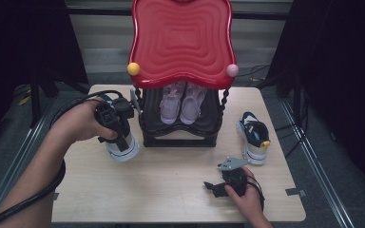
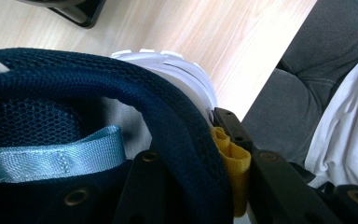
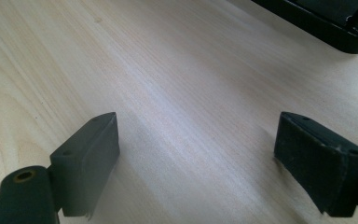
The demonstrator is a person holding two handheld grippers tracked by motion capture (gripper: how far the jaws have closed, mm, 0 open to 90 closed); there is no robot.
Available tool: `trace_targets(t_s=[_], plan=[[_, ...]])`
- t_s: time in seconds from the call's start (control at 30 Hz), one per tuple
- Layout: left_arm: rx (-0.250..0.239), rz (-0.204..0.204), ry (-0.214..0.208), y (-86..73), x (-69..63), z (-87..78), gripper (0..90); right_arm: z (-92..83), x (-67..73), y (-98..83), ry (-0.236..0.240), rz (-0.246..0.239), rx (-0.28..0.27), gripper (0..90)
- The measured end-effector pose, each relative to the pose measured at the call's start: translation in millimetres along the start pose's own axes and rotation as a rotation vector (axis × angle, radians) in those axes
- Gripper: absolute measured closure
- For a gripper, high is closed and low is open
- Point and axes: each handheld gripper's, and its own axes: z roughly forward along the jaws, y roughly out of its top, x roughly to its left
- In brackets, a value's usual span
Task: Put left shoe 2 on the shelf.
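Gripping navy shoe (image 1: 122, 142) by its heel collar, left gripper (image 2: 200, 186) beside rack (image 1: 180, 135); right gripper (image 3: 196, 158) fingers open, idle; next I'd judge: shelve it

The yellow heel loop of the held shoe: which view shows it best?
The left gripper view: the yellow heel loop sits close up, pinched with the collar between the jaws. The high view has the hand over it; the right gripper view faces bare table.

Wooden table (image 1: 171, 190); black rack (image 1: 180, 135); sneaker (image 1: 253, 137)
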Motion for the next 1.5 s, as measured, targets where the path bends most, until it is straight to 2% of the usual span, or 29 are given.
trace_targets(t_s=[0.1,0.27,0.43,0.67,0.73,0.87,0.93,1.17,1.43,1.5], plan=[[-0.014,0.000,0.005,0.1,-0.7,-9.8,74.9,0.0,0.0,0.0,0.000,0.000,0.000,13.6],[-0.016,0.027,0.031,1.6,-4.4,-25.2,74.9,0.0,-0.1,0.0,0.001,0.000,-0.001,13.6],[-0.031,0.023,0.057,3.5,-7.3,-38.4,74.9,0.0,0.0,0.0,0.001,0.000,0.000,13.6],[-0.039,0.047,0.084,3.8,-11.1,-61.0,74.8,0.0,-0.1,0.0,0.002,0.000,-0.001,13.6],[-0.044,0.040,0.094,4.3,-12.3,-66.9,74.8,0.0,-0.1,0.0,0.001,0.000,-0.001,13.6],[-0.036,0.051,0.127,5.7,-15.4,-79.7,74.9,0.0,-0.2,-0.1,0.001,-0.003,0.000,13.6],[-0.056,0.045,0.142,5.8,-17.5,-86.8,74.9,-0.1,0.0,-0.1,0.002,0.000,0.002,13.6],[-0.057,0.071,0.177,10.0,-25.8,-108.2,74.8,0.0,-0.2,-0.1,0.001,-0.003,0.001,13.6],[-0.094,0.080,0.266,17.6,-36.1,-134.1,74.7,0.0,-0.1,-0.1,0.002,-0.002,0.001,13.6],[-0.090,0.100,0.285,21.0,-39.5,-140.8,74.7,0.0,-0.1,-0.1,0.002,-0.002,0.001,13.6]])
